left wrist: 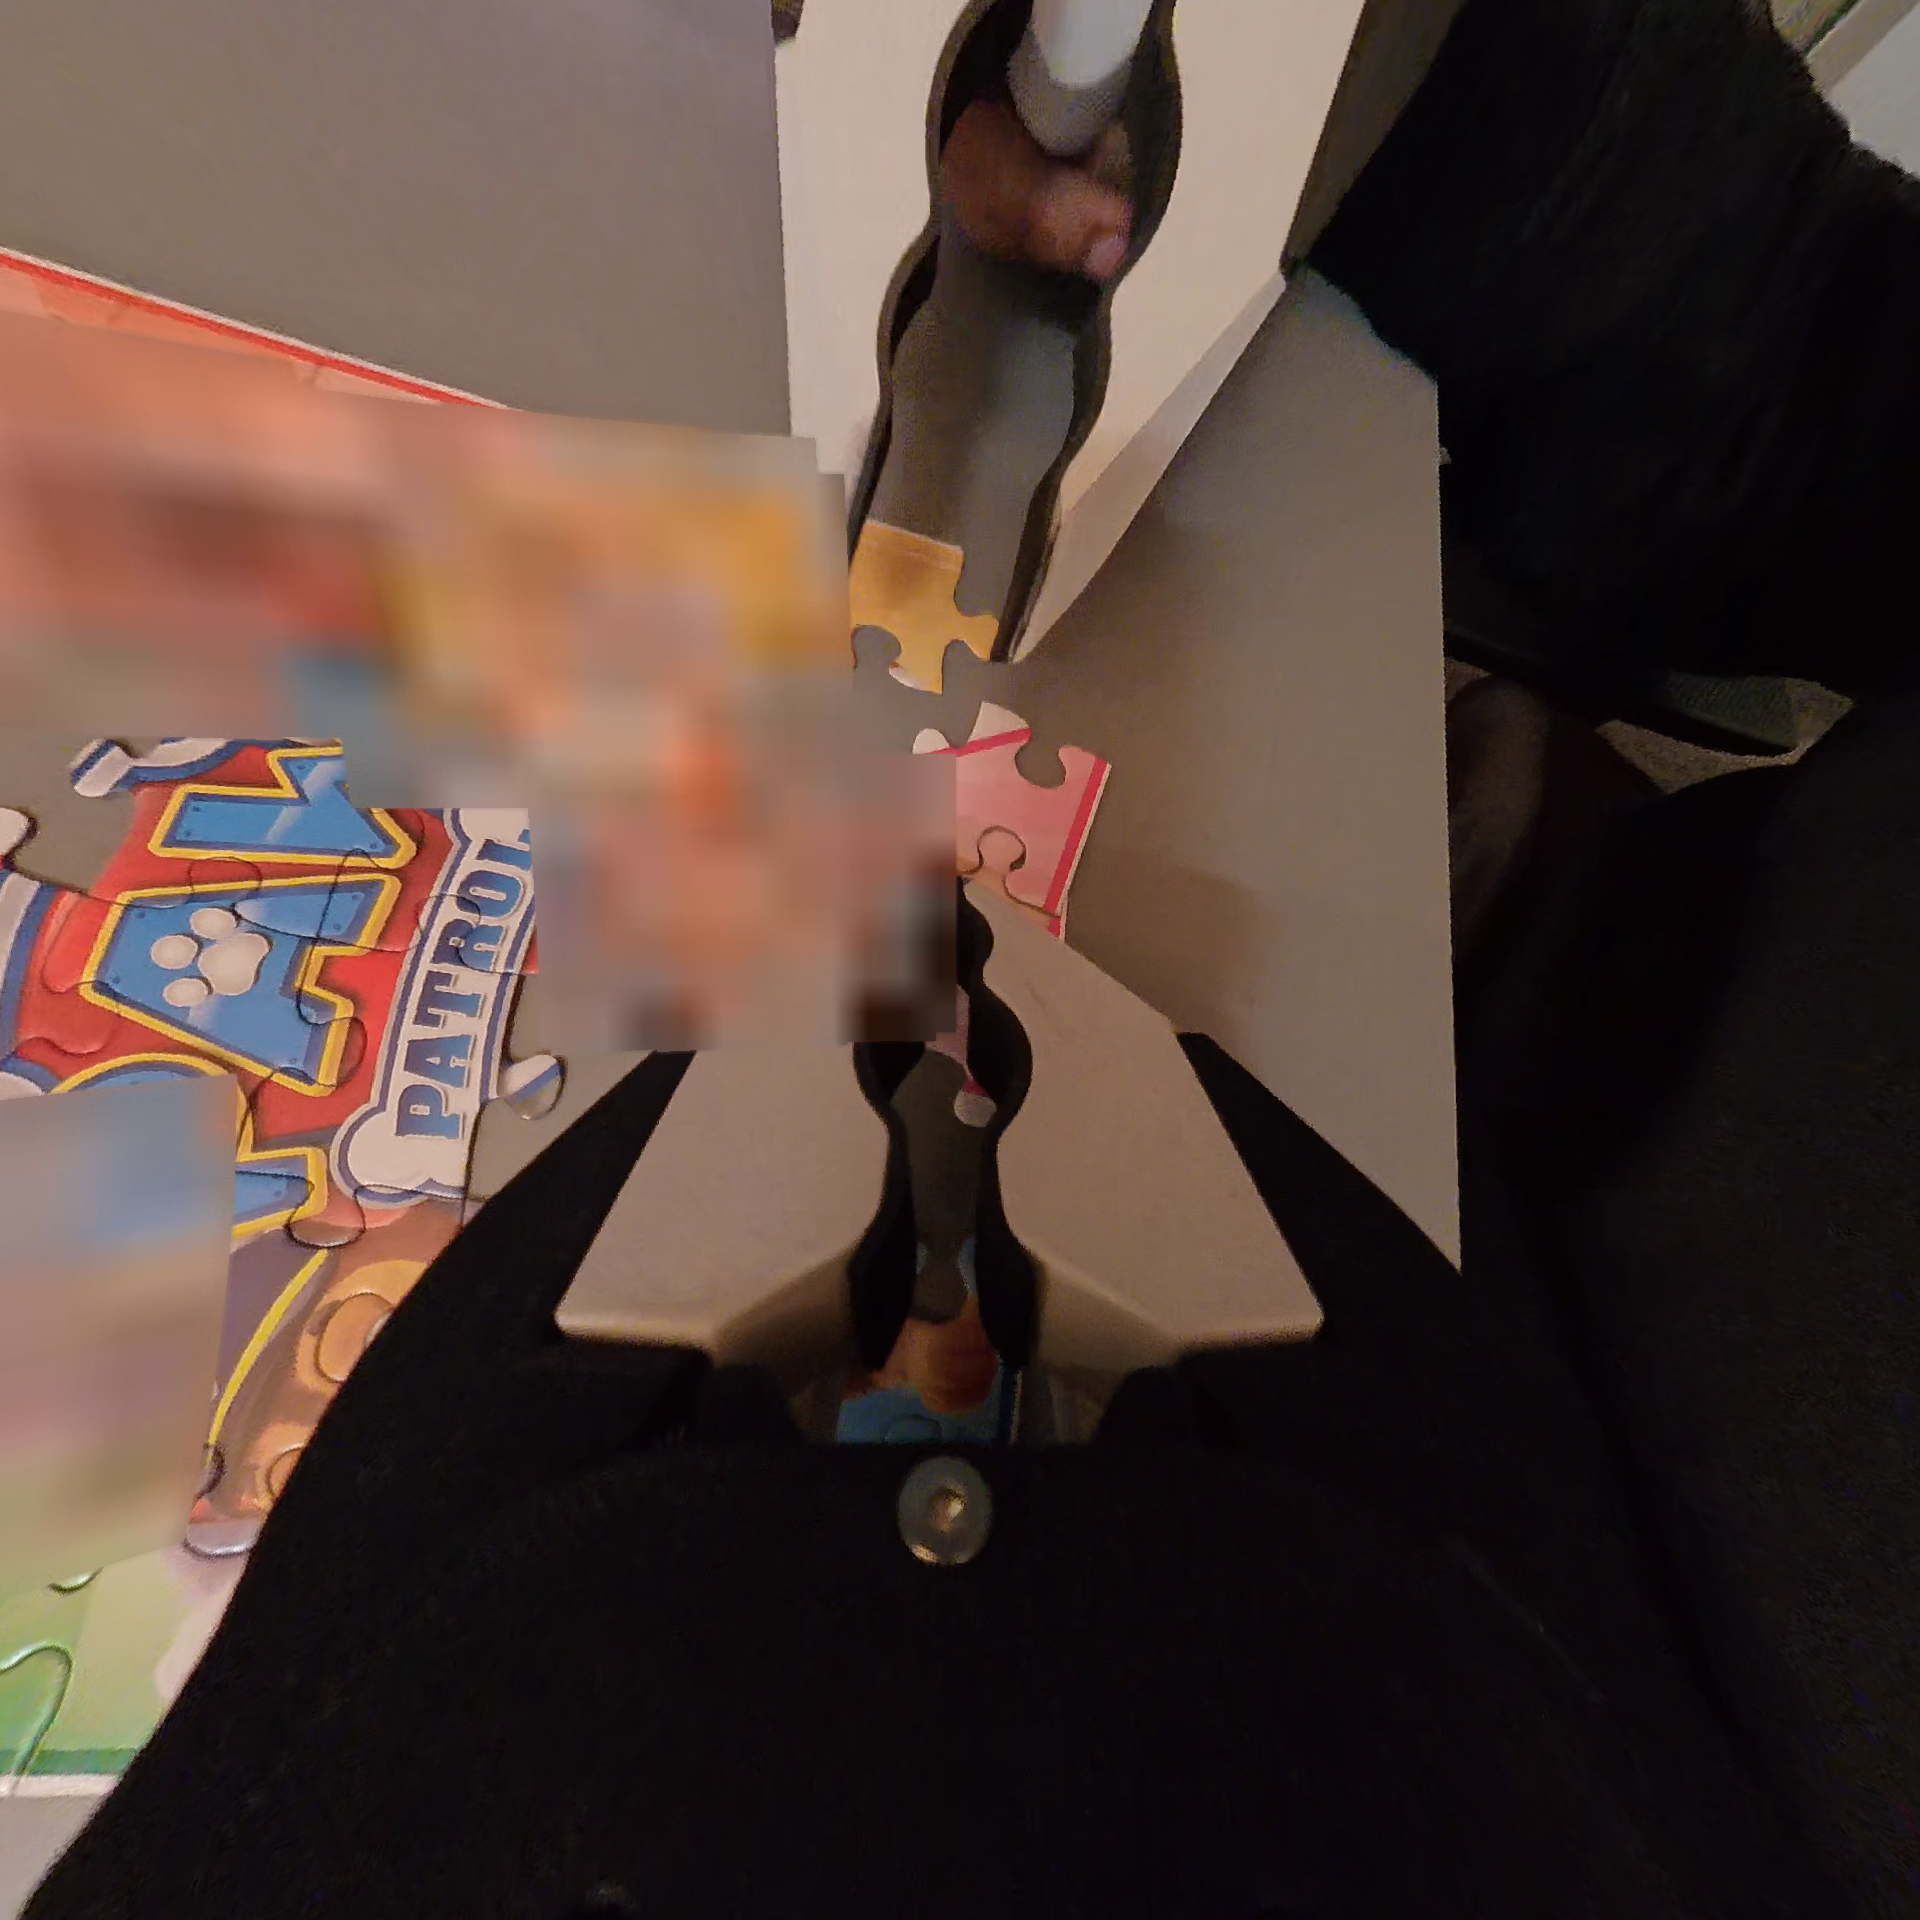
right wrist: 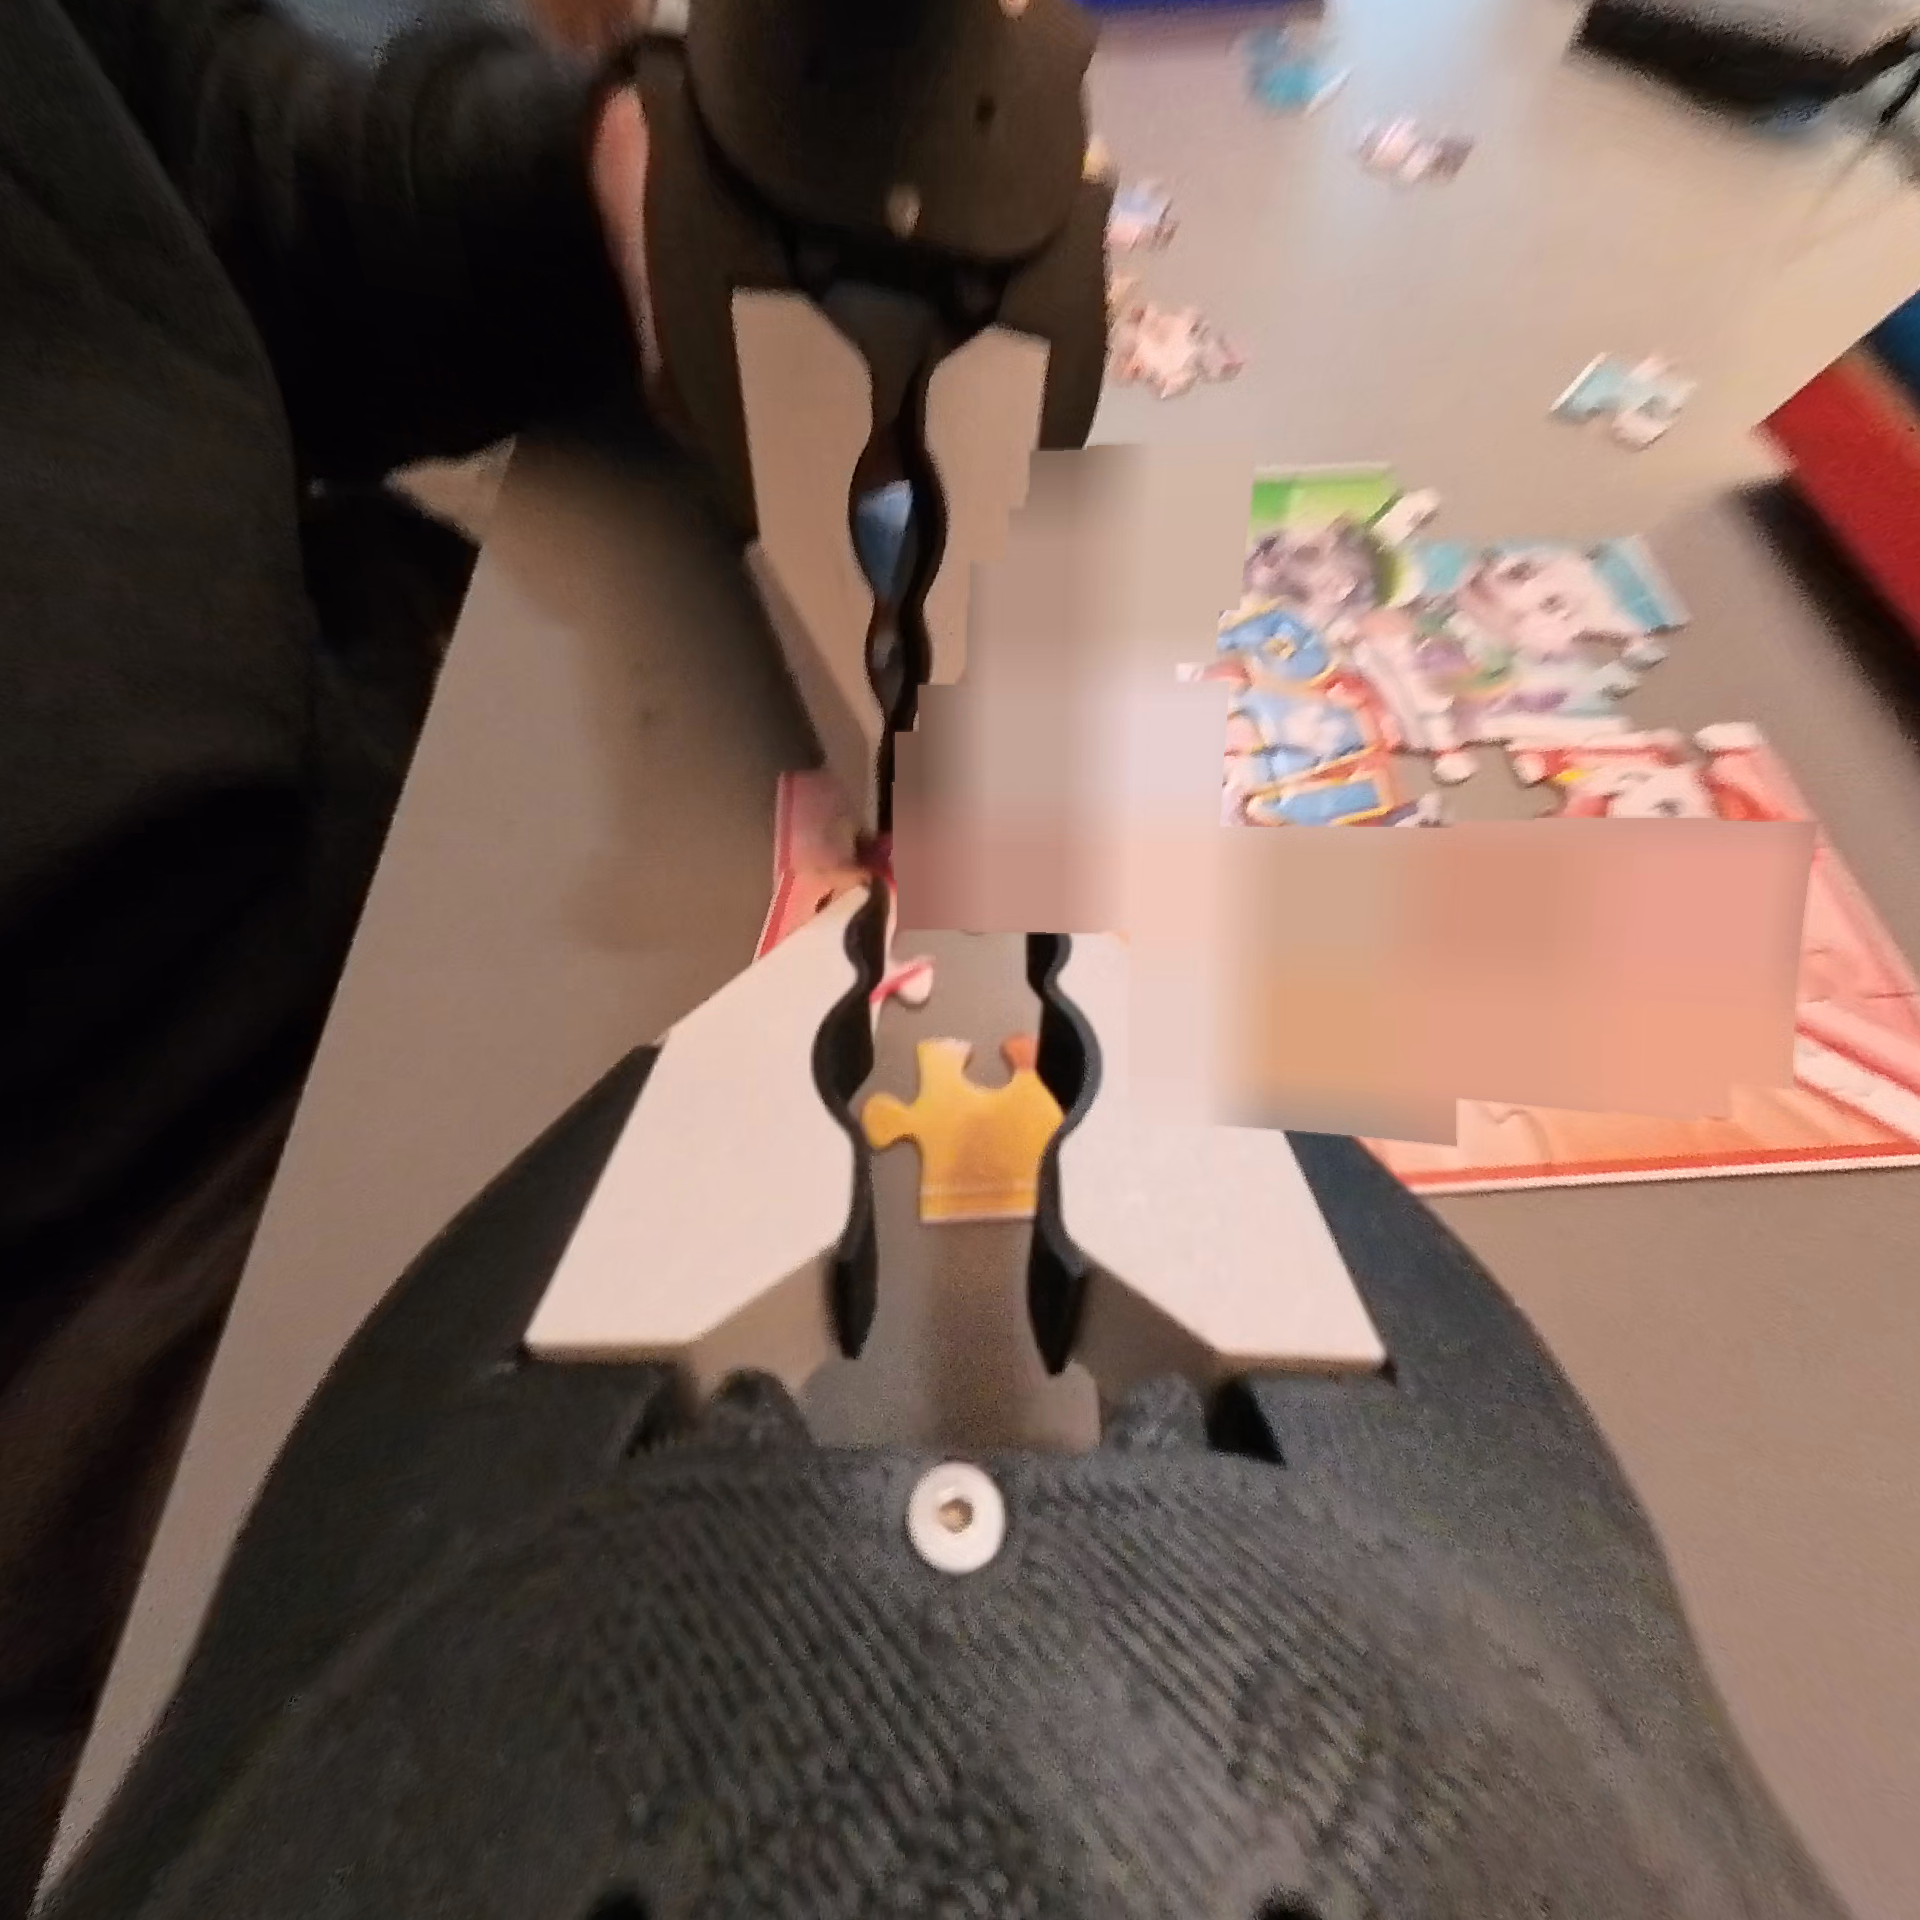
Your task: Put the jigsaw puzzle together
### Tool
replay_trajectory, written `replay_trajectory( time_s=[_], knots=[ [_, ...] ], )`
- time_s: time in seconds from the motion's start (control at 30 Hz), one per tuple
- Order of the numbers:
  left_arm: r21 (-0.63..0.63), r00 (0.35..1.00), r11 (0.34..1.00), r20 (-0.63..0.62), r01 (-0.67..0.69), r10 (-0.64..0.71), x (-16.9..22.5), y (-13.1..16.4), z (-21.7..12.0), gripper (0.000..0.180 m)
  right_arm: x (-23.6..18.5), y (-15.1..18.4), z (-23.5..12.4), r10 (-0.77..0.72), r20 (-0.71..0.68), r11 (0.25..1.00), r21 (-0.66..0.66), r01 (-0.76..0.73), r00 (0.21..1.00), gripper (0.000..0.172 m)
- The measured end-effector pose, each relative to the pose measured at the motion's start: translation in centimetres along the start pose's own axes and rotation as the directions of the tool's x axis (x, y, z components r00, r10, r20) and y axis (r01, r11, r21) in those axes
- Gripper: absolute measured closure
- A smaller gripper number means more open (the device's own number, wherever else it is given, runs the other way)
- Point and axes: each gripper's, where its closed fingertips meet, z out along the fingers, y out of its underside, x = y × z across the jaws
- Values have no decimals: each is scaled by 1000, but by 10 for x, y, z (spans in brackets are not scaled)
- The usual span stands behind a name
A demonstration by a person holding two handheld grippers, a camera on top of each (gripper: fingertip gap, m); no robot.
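Observation:
My left gripper (left wrist: 966, 914) is shut. Its tips rest on the near edge of a partly joined picture puzzle (left wrist: 260, 935), beside a pink border piece (left wrist: 1039, 821). The right wrist view shows it from the front (right wrist: 878, 842), shut, with its tips down on that pink edge (right wrist: 805, 831). My right gripper (right wrist: 956, 935) is open. A yellow puzzle piece (right wrist: 966, 1132) lies flat on the grey table (right wrist: 623, 831) between its fingers, and neither pad presses on it. The left wrist view shows the right gripper (left wrist: 925, 582) reaching in from the top over the yellow piece (left wrist: 909, 597).
Loose puzzle pieces (right wrist: 1174, 343) lie scattered farther back, with more to the right (right wrist: 1621, 395). A red box (right wrist: 1860, 436) sits at the far right. The table edge (left wrist: 1444, 831) runs close by, with a person's dark clothing (left wrist: 1662, 416) beyond it. Left tips to right tips: about 4 cm.

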Motion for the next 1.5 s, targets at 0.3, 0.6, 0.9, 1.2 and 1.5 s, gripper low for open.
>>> replay_trajectory(
  time_s=[0.3,0.6,0.9,1.2,1.5],
  knots=[
    [-16,993,993,24,117,-117,-5,-1,-5,180,9,-17,-5,151,-190,979,162,-121,970,138],
    [-132,997,988,26,78,-75,4,15,-2,180,-24,-11,-4,125,-222,987,132,-97,967,138],
    [-146,993,983,20,115,-113,6,19,0,180,-35,31,25,85,-245,973,-188,-133,966,125],
    [-135,992,983,3,125,-126,6,19,0,180,-35,31,22,121,-214,971,-175,-160,969,131],
    [-127,991,983,-9,134,-137,6,19,0,180,-29,39,13,118,-223,969,-187,-161,968,140]
  ],
)
